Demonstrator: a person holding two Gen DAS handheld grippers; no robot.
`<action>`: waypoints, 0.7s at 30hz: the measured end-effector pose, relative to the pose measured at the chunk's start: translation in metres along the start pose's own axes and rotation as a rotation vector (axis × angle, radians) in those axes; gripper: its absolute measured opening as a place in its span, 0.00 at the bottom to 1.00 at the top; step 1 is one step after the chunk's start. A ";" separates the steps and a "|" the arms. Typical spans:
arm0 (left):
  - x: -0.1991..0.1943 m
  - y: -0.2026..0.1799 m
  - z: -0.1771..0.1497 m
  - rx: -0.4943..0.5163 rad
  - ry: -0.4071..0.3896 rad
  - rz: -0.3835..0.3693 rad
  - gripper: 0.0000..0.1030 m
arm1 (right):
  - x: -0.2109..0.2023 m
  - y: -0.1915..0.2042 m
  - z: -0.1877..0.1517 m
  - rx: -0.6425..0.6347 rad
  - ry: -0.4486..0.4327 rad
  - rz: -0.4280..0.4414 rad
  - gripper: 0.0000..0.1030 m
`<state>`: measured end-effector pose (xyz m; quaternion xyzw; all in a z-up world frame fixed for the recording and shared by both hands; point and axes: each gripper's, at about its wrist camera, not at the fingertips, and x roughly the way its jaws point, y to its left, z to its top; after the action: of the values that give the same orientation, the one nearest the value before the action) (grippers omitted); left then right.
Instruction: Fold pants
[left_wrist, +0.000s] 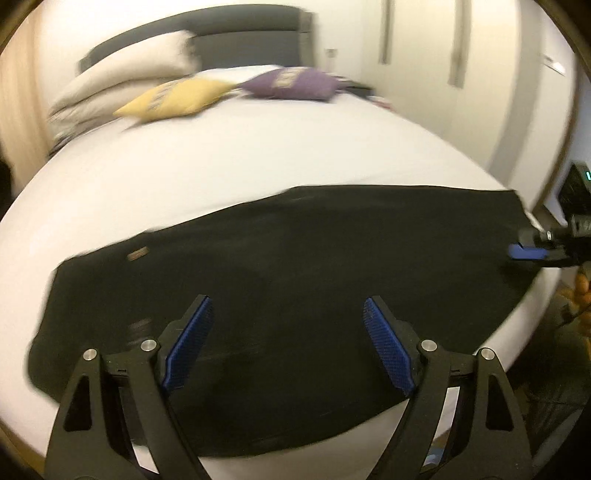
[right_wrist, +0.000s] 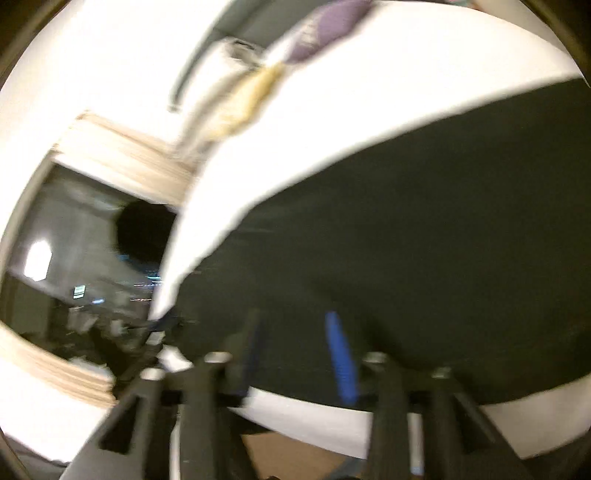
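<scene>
Black pants (left_wrist: 280, 258) lie spread flat across the near part of a white bed (left_wrist: 258, 158), waist end at the left and leg end at the right. My left gripper (left_wrist: 288, 299) hovers over their middle, open wide, with nothing between its blue pads. At the far right of the left wrist view, the blue pad (left_wrist: 528, 253) of my right gripper sits at the leg end. In the blurred right wrist view the right gripper (right_wrist: 297, 332) is over the near edge of the pants (right_wrist: 424, 240). Its pads stand apart with no cloth pinched.
At the head of the bed lie a yellow cushion (left_wrist: 177, 99), a purple cushion (left_wrist: 291, 83) and white pillows (left_wrist: 129, 79) against a grey headboard (left_wrist: 236, 40). Wardrobe doors (left_wrist: 461, 74) stand to the right. The bed's front edge is just below the pants.
</scene>
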<state>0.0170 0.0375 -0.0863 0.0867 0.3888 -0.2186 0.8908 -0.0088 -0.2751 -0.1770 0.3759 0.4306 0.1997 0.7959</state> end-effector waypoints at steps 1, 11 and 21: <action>0.005 -0.011 0.002 0.017 0.007 -0.018 0.80 | 0.006 0.004 0.000 -0.009 0.005 0.019 0.53; 0.058 -0.036 -0.013 0.043 0.147 -0.052 0.82 | -0.062 -0.137 -0.007 0.329 -0.195 -0.058 0.00; 0.026 -0.053 -0.018 0.043 0.136 -0.039 0.82 | -0.112 -0.112 0.003 0.299 -0.339 -0.023 0.52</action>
<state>-0.0037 -0.0125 -0.1170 0.1130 0.4455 -0.2378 0.8557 -0.0684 -0.4199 -0.2019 0.5130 0.3196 0.0584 0.7945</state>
